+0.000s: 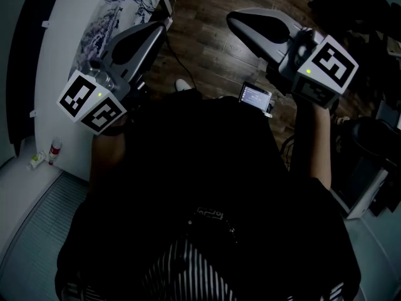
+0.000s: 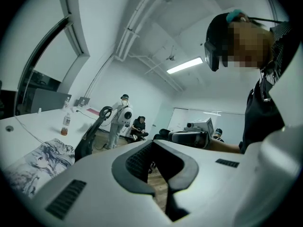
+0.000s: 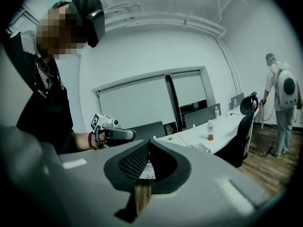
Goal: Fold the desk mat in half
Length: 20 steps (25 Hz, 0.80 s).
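**Greys, Black and Blue Ink**

The white-grey plastic left gripper [image 1: 160, 29] and right gripper [image 1: 233, 17] have black pads and black-and-white square-patterned cubes. At eleven o'clock, the rectangular desk mat [image 1: 122, 5] shows a blue-grey drawing. The wood-plank floor [image 1: 207, 55] is dark brown.

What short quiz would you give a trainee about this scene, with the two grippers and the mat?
1. True or false: the right gripper grips the desk mat.
2. Choose one: the desk mat lies on A) a chair, B) the white table, C) a shelf.
3. Fill the gap: the jaws of the left gripper are ____.

Key:
1. False. Its jaws are together with nothing between them, away from the mat.
2. B.
3. Shut, and they hold nothing.
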Motion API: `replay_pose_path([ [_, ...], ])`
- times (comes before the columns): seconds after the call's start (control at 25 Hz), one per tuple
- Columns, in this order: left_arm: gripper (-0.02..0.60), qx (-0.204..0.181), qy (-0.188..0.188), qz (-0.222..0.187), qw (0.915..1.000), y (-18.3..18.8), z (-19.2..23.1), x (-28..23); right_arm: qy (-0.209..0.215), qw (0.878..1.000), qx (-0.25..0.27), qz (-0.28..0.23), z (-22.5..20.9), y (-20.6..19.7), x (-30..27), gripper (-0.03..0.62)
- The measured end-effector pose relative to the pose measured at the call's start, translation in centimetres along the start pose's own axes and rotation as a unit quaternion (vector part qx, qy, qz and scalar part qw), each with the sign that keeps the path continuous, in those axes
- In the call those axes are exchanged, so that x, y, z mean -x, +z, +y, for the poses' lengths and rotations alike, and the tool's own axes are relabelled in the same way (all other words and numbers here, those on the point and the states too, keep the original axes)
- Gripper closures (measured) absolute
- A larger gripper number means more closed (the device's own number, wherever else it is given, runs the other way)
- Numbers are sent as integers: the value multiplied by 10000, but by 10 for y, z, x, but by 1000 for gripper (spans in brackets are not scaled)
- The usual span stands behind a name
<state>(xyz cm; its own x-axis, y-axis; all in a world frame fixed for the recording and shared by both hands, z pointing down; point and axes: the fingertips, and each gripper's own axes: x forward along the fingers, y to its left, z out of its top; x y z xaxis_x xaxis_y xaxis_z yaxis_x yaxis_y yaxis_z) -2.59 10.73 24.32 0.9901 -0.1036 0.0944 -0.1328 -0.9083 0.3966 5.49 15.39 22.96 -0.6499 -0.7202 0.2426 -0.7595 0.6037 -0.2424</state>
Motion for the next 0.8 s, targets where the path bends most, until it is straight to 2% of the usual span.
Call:
replay_pose_path([
  [0.24,572,178,124,-58,9997,2,51,26,56,9999,102,120,1,8,-50,592],
  [0.48,572,113,157,-17,9998,8,70,36,107,9998,-14,146,-12,18,-74,592],
  [0.8,572,191,511,-98,9985,20,113,46,537,9982,115,220,-40,32,-121,592],
])
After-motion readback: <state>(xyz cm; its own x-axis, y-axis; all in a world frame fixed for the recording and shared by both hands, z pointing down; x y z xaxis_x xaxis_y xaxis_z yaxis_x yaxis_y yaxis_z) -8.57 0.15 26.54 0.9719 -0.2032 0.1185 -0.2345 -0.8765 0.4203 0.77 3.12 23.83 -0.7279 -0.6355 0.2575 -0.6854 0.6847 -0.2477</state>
